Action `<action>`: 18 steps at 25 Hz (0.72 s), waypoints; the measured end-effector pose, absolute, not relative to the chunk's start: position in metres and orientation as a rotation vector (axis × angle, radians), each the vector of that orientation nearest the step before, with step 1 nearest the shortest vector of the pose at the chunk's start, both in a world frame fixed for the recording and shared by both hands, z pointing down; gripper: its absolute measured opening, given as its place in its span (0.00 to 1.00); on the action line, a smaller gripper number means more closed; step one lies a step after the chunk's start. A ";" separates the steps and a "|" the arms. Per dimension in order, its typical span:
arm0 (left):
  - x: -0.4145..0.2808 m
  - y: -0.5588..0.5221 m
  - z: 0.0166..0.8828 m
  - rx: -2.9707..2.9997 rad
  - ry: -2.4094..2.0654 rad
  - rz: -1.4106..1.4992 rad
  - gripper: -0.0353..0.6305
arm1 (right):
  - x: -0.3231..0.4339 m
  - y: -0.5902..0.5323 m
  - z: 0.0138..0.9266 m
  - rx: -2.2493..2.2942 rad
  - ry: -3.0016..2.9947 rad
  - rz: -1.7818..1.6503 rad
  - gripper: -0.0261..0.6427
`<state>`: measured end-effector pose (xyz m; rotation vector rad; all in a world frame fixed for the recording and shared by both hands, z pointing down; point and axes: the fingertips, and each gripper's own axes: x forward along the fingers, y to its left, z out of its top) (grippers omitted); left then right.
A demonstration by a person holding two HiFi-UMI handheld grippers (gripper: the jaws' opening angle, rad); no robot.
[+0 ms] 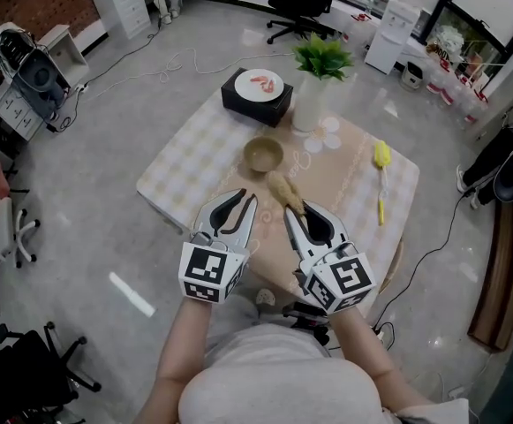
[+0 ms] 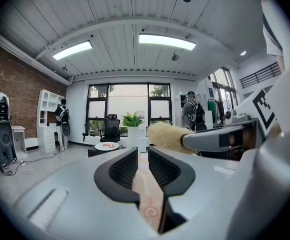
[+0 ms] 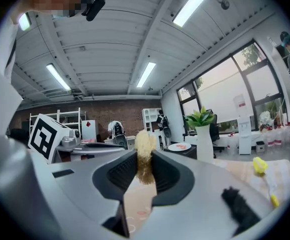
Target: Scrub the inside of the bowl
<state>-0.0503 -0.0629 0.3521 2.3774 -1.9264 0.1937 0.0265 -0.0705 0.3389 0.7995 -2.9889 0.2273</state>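
Grey-floored workroom, cloth-covered table [image 1: 185, 162]: bowl [image 1: 263, 155] near the table's middle, touched by neither tool; right gripper [image 1: 297, 210] clamped on a pale scrubber [image 1: 284, 190] over the near edge; left gripper [image 1: 245, 198] parted a crack, holding nothing; scrubbing apparently not yet begun.
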 end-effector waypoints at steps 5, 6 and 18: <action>-0.057 -0.076 0.355 2.417 -1.873 0.201 0.27 | 0.020 -0.083 0.341 0.826 -2.975 0.225 0.17; -0.058 -0.080 0.356 2.421 -1.855 0.192 0.29 | 0.018 -0.086 0.342 0.834 -2.971 0.227 0.17; -0.070 -0.121 0.377 2.568 -1.534 0.275 0.71 | -0.006 -0.129 0.345 0.972 -2.928 0.229 0.17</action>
